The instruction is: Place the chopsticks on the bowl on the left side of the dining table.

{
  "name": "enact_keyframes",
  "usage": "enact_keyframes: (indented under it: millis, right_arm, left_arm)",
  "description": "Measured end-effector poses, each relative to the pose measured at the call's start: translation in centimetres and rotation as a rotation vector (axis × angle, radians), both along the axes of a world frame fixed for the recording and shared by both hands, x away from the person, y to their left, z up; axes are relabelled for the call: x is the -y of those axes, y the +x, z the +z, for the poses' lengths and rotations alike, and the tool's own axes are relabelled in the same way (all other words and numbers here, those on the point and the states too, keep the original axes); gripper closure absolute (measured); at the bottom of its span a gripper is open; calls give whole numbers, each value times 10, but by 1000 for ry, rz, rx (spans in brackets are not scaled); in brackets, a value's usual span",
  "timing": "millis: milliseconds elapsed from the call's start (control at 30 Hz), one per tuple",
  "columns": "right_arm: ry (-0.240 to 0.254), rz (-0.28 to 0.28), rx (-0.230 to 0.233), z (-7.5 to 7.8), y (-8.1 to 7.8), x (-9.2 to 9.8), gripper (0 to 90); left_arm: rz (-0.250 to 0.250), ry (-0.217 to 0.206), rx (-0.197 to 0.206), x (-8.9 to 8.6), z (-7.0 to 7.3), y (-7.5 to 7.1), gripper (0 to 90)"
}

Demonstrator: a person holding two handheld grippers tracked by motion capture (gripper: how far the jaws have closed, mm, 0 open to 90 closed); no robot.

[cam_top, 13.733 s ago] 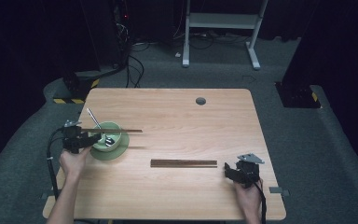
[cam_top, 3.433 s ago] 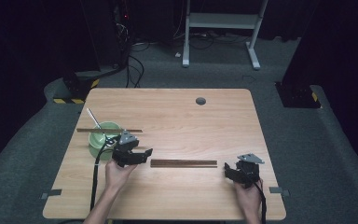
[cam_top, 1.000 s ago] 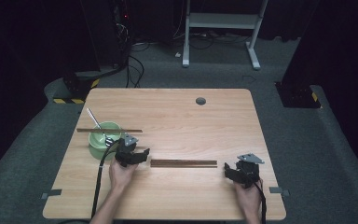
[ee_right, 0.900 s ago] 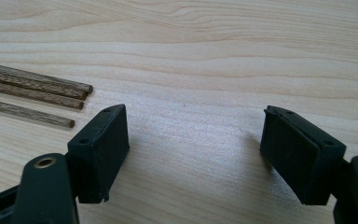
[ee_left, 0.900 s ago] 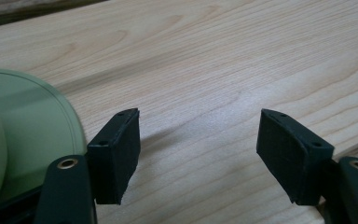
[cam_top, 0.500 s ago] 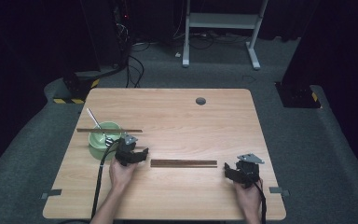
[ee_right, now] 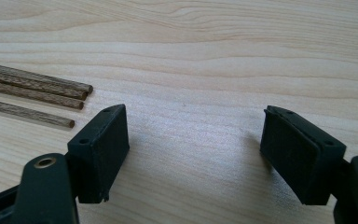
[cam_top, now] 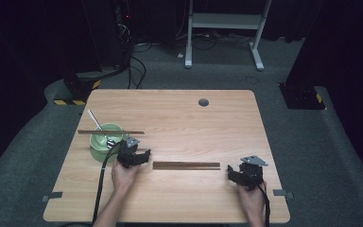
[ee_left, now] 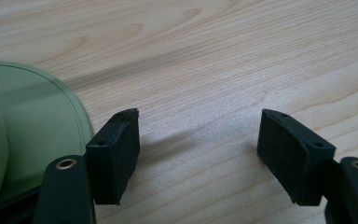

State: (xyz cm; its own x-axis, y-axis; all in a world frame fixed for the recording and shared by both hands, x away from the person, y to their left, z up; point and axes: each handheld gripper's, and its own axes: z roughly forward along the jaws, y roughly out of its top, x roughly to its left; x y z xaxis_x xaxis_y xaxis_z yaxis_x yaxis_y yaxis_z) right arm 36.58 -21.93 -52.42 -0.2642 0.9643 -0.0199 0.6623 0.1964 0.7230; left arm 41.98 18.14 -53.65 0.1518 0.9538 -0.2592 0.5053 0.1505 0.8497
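Beside the green bowl, the left gripper gapes wide, empty; right gripper likewise, near sticks.

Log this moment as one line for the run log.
left hand-held gripper: open, empty, beside bowl | right hand-held gripper: open, empty, near sticks | table

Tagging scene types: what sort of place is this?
Probably a lab or recording room: one wooden table on grey carpet, dark surroundings, loose cables and a desk frame behind.
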Motion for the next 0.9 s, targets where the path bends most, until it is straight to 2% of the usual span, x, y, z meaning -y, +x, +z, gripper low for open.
enact_keyframes:
  millis: [900]
  right_arm:
    - [3, -2, -2, 0, 0, 0, 230]
  left_arm:
    - [8, -8, 2, 0, 0, 0, 297]
